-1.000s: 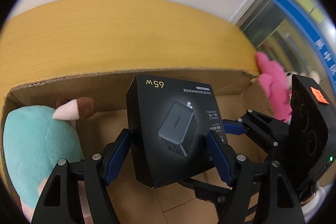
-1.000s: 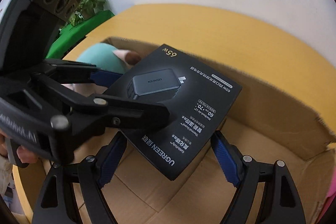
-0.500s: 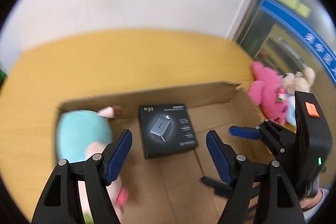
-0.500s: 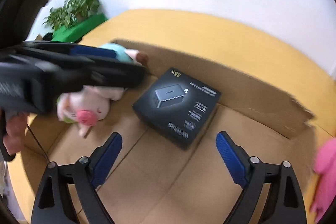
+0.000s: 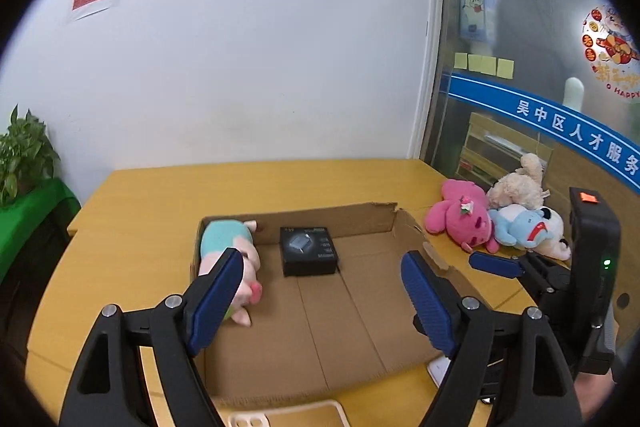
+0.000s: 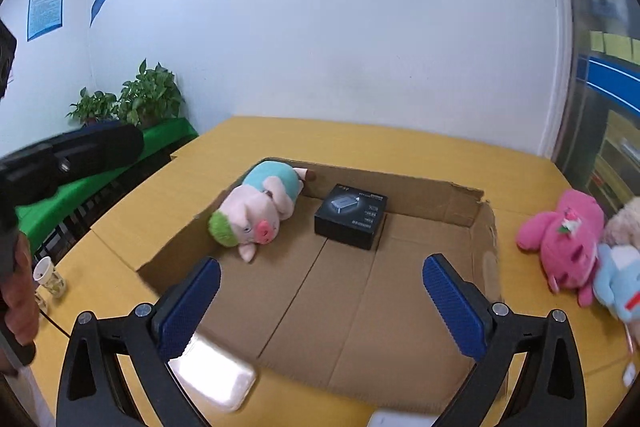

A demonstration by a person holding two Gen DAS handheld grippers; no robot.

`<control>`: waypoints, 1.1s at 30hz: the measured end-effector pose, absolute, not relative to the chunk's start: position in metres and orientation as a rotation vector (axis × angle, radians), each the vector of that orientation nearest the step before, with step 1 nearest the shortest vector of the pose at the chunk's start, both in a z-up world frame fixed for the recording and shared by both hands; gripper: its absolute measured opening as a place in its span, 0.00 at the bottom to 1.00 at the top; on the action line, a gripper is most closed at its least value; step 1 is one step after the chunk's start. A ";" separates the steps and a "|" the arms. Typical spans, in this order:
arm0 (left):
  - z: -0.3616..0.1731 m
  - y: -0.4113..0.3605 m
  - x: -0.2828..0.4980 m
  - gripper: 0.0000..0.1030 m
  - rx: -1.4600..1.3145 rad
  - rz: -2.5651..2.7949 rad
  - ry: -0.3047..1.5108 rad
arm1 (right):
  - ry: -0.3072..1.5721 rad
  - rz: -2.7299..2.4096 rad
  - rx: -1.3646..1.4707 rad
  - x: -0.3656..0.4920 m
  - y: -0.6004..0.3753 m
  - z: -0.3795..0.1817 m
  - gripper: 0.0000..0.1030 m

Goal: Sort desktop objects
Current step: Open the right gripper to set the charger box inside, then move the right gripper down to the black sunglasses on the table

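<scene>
Black charger box [image 5: 309,255] in cardboard tray [image 5: 372,327], seemingly well beyond both spread tongs [image 5: 316,301].

Cardboard box [image 5: 416,231] ahead of both jaw pairs, on table [image 5: 160,195]. Inside: charger box [image 5: 308,255] straight ahead near the far wall; pig plush [image 6: 260,211] to its left. Plush toy pile [image 5: 496,223] right of the cardboard box, on the table.

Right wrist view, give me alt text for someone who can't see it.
An open right gripper hovers over a shallow cardboard box on a yellow table; inside lie a black charger box and a plush pig.
</scene>
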State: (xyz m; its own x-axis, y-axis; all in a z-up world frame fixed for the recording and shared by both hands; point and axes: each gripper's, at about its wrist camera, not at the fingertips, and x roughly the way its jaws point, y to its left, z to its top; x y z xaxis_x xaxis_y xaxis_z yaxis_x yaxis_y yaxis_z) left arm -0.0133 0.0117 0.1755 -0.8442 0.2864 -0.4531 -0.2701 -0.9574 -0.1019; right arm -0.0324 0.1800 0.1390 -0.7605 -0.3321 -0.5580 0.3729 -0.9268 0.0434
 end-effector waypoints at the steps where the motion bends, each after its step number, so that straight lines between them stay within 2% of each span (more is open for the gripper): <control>1: 0.172 0.011 -0.007 0.79 -0.684 2.765 -0.065 | 0.100 -2.641 0.811 -0.024 0.181 0.141 1.00; 10: 0.144 0.023 0.029 0.79 -0.724 2.763 -0.074 | 0.103 -2.663 0.794 0.030 0.183 0.131 1.00; 24: 0.116 0.039 0.037 0.79 -0.797 2.716 -0.101 | 0.087 -2.669 0.795 0.052 0.199 0.120 1.00; 29: 0.086 0.051 0.038 0.79 -0.893 2.625 -0.106 | 0.075 -2.669 0.835 0.075 0.227 0.095 1.00; 33: 0.062 0.068 0.038 0.79 -0.961 2.525 -0.114 | -0.037 -2.634 0.938 0.107 0.274 0.063 1.00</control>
State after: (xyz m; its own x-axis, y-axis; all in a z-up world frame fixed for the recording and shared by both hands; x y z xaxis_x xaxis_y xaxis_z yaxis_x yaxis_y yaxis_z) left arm 0.0377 0.0684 0.0622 -0.6651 0.4245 -0.6143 -0.3674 -0.9023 -0.2256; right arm 0.1074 0.2745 0.0627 -0.7226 -0.3273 -0.6089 0.3101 -0.9407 0.1377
